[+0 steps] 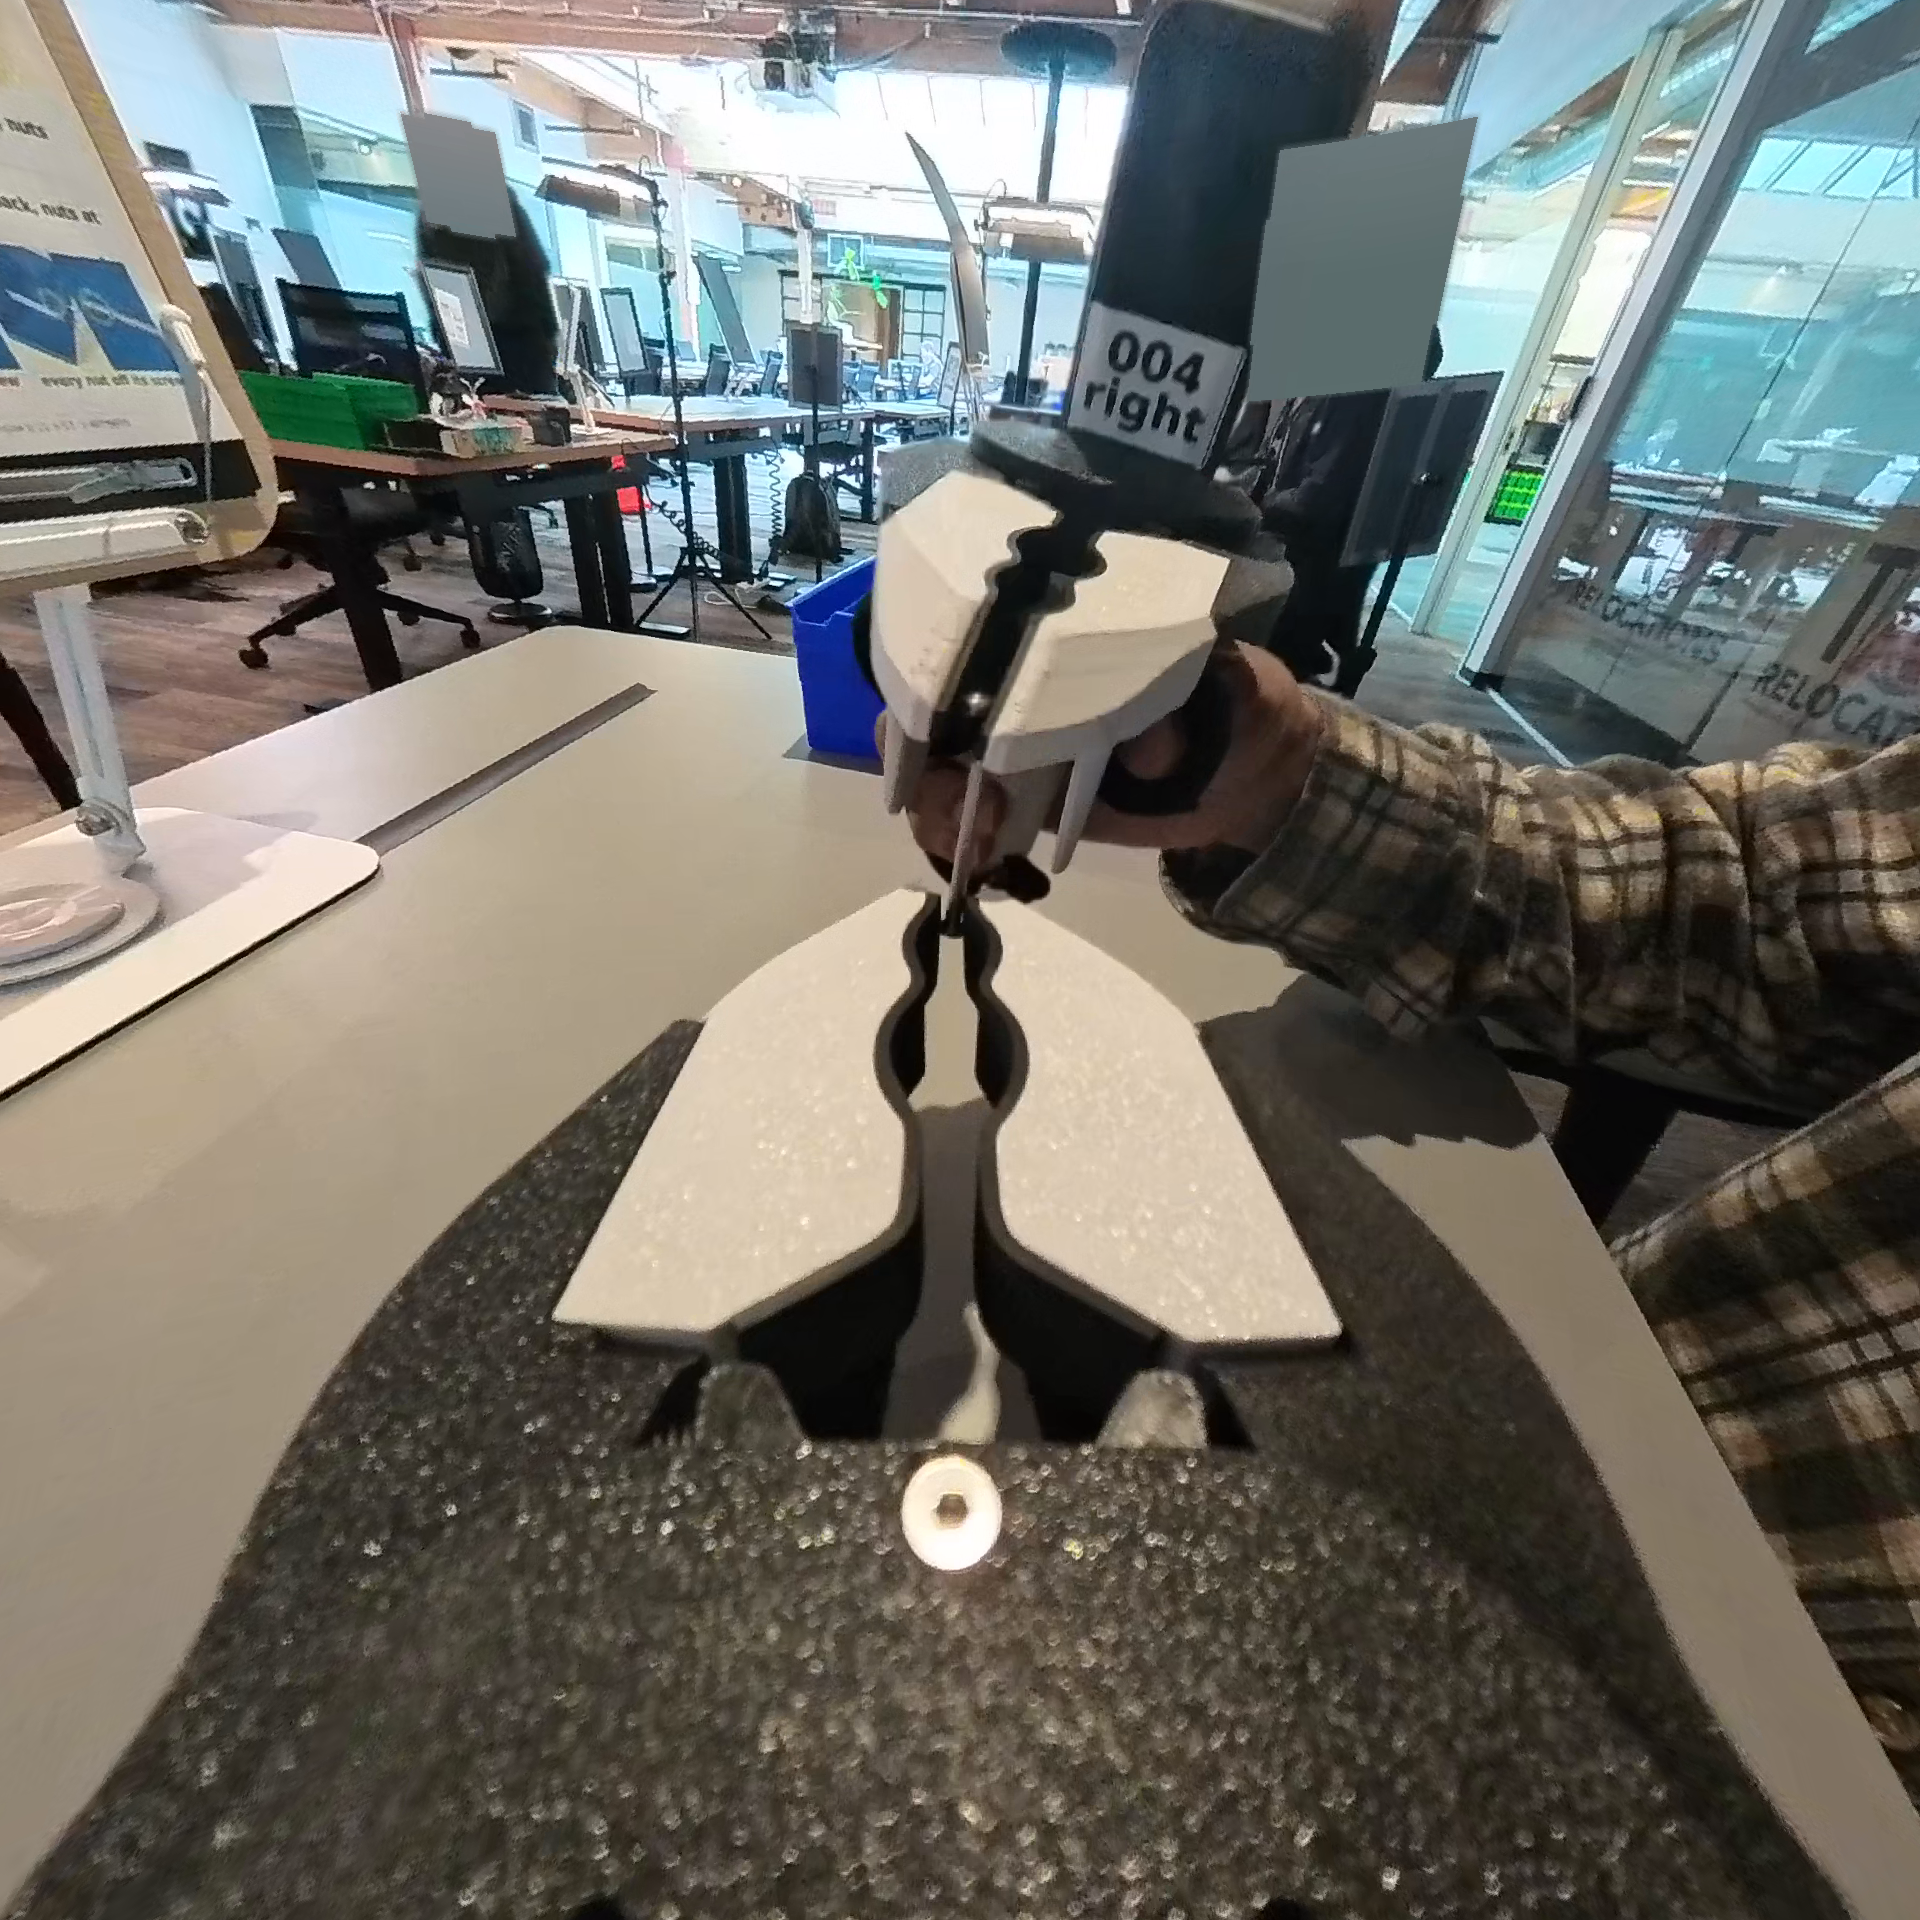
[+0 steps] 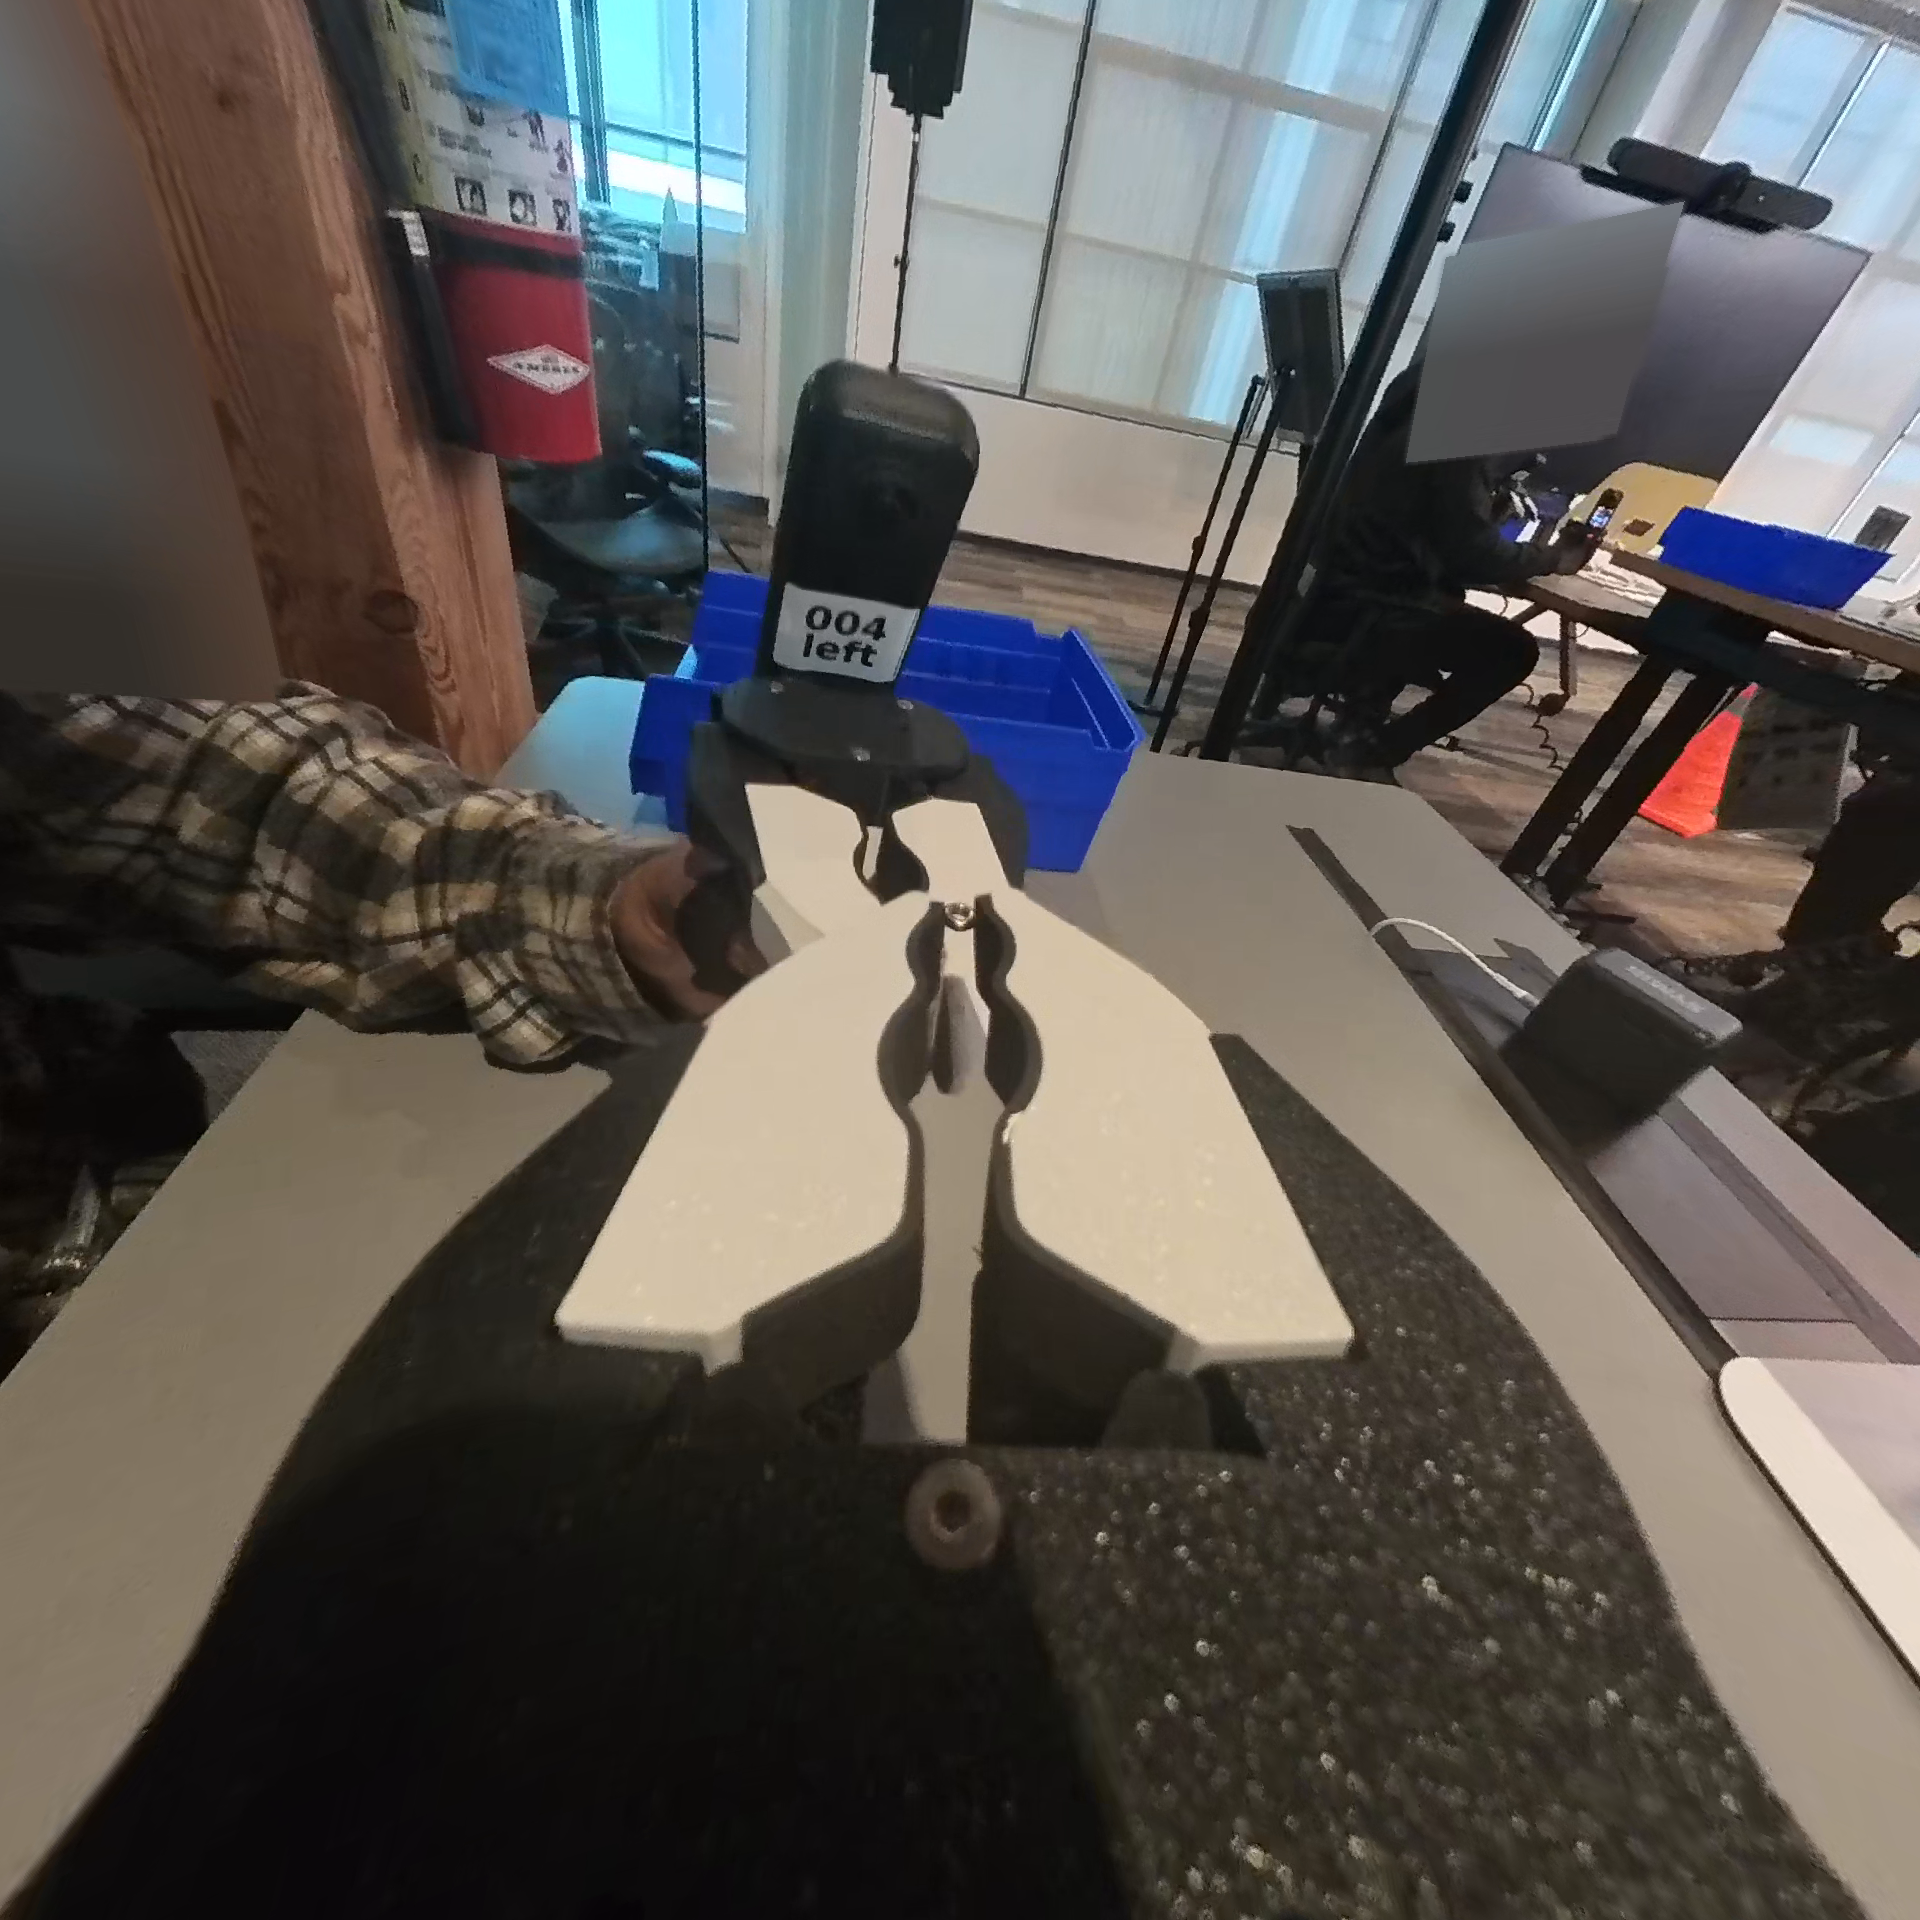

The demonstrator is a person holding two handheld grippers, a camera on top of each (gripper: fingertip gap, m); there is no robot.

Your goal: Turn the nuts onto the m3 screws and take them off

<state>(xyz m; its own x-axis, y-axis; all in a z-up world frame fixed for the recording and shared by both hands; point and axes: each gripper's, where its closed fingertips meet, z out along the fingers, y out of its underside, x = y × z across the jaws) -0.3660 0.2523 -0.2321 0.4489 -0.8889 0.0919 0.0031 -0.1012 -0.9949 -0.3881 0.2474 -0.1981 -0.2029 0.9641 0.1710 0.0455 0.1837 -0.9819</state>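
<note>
In the left wrist view, a thin silver M3 screw [image 1: 966,842] spans the short gap between the two grippers above the grey table [image 1: 416,1091]. My left gripper [image 1: 951,925] is shut on the screw's near, dark end. The right gripper [image 1: 975,753], held by a hand in a plaid sleeve, tilts down onto the screw's far end. In the right wrist view, my right gripper [image 2: 956,920] is shut on a small silver nut [image 2: 956,914] at its tips. The left gripper [image 2: 883,873] faces it just behind. The screw's shaft is hidden in this view.
A blue bin [image 1: 831,665] stands on the table behind the grippers and also shows in the right wrist view [image 2: 1018,707]. A white stand base [image 1: 166,894] with a sign sits at the left. A black box with a cable [image 2: 1621,1029] lies by the table groove. The tips of both grippers are at nearly the same place.
</note>
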